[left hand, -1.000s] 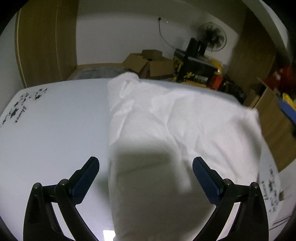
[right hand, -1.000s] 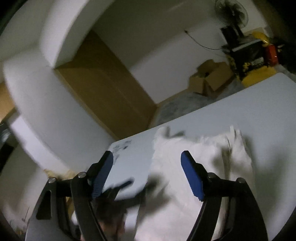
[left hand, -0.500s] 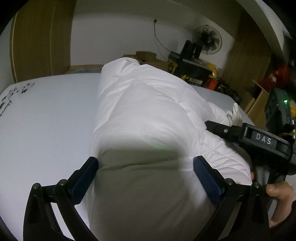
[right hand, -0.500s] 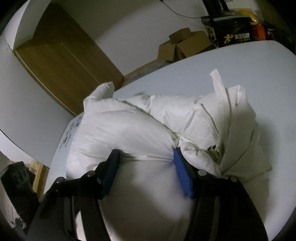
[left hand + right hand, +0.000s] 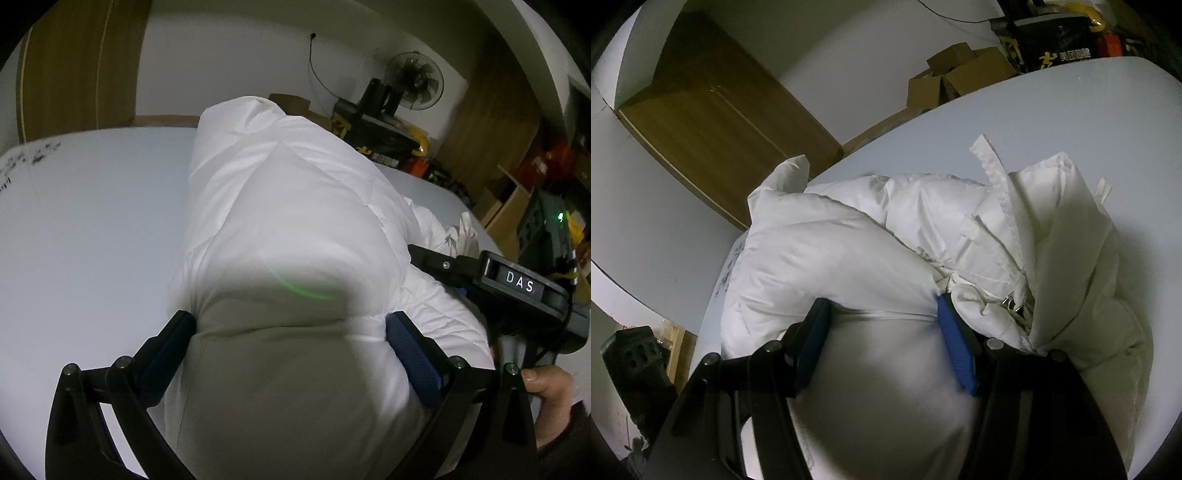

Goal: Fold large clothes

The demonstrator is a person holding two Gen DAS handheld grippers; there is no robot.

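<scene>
A puffy white jacket (image 5: 288, 206) lies bunched in a thick roll on the white table (image 5: 92, 221). My left gripper (image 5: 290, 328) stands wide open astride the near end of the roll. The padding fills the gap and touches both blue pads. My right gripper (image 5: 882, 310) is shut on a thick fold of the jacket (image 5: 820, 251), and the fabric creases at both pads. The jacket's open front, with zipper tape and a metal pull (image 5: 1010, 301), lies to the right of that grip. In the left wrist view the right tool's black housing (image 5: 517, 288) and a hand (image 5: 546, 384) sit at the right.
Bare tabletop (image 5: 1071, 110) stretches beyond and beside the jacket. Past the far edge stand cardboard boxes (image 5: 960, 77), a black and yellow case (image 5: 373, 129), a fan (image 5: 415, 79) and a wooden cabinet (image 5: 713, 122). Wooden shelving (image 5: 517, 199) stands on the right.
The jacket went from lying flat to a thick folded roll. Both grippers came down onto it, the right one dropping more, and its jaws narrowed onto a fold. The left jaws kept their width.
</scene>
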